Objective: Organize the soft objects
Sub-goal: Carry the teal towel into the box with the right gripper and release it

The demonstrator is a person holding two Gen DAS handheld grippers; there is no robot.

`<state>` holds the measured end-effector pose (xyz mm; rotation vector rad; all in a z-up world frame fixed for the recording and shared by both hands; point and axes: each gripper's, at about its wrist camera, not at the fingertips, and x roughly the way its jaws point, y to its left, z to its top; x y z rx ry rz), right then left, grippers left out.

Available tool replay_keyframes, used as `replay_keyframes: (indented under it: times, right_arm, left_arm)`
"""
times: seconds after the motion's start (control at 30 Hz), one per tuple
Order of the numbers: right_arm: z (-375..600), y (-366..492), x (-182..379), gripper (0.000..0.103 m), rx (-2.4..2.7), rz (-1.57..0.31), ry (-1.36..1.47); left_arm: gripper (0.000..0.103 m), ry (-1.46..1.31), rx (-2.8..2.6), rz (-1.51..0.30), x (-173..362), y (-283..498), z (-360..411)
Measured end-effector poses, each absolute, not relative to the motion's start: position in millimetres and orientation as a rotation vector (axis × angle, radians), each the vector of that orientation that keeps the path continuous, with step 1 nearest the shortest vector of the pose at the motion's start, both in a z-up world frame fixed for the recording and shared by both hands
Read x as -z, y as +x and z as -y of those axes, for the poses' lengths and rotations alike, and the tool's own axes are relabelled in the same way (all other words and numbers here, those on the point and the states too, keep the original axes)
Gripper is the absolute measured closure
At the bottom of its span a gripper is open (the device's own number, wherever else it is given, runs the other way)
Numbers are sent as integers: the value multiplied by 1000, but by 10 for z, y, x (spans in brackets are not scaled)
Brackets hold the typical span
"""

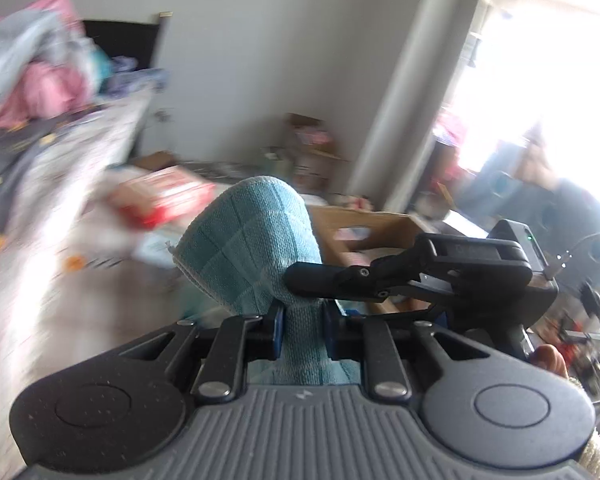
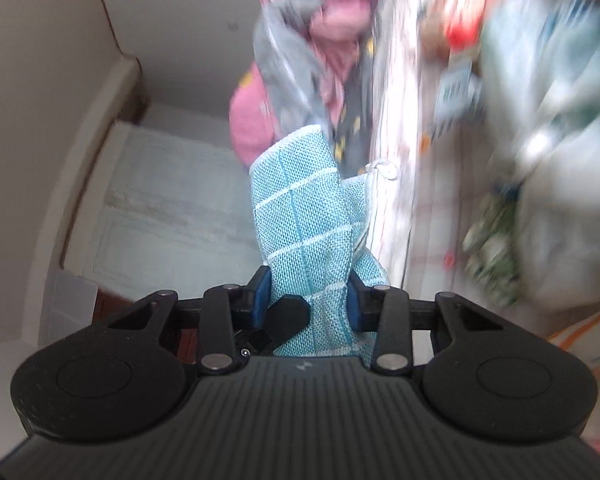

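Cloth (image 1: 252, 240) of teal colour, woven with a pale grid pattern, is caught in both tongs at the same moment. The left gripper (image 1: 302, 334) stands narrow, and its blue pads (image 1: 277, 330) press on a bunched neck of the cloth, while the rest of the fabric rises above them in a rounded fold. In the same view the right gripper's black finger (image 1: 320, 276) lies across the fold from the right side. In the right wrist view the right gripper (image 2: 308, 306) is also narrow and closed on the cloth (image 2: 300, 216), with the fabric filling the gap between its blue pads (image 2: 260, 300); a black finger tip of the left gripper (image 2: 286, 316) pokes in at the lower left of the cloth. Beyond the cloth, a heap of pink and grey clothes (image 1: 32, 80) lies on a patterned bed cover (image 1: 80, 152). Farther back a red and white box (image 1: 160, 196) is blurred, and a wooden crate (image 1: 364, 232) stands just behind the right gripper.
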<state>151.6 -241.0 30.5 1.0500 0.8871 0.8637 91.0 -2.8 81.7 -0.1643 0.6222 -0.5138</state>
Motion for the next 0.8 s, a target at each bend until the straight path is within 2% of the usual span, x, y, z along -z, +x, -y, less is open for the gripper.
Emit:
replay_keyframes:
  times: [0.2,0.37,0.6,0.7,0.8]
  right_arm:
    - [3562,1354,-613,69,-647,-725,1008]
    - [4370,1329,-764,72,-438,-706,907]
    - [4767,1714,-503,77,-222,-851,709]
    - [4759,1979,-223,79,-172,-959,644]
    - [4671,2139,-14,79,-154,-1033,578]
  left_arm:
    - [83,-130,759,-643,-854,1389,1089]
    - [81,-123,889,-703,-628,1723,1977]
    - [75,-129,879,-892,-15,2236,2732]
    - [74,-123,821,-979,203,2349,2759]
    - [74,-100,767,-978,211,2367,2553]
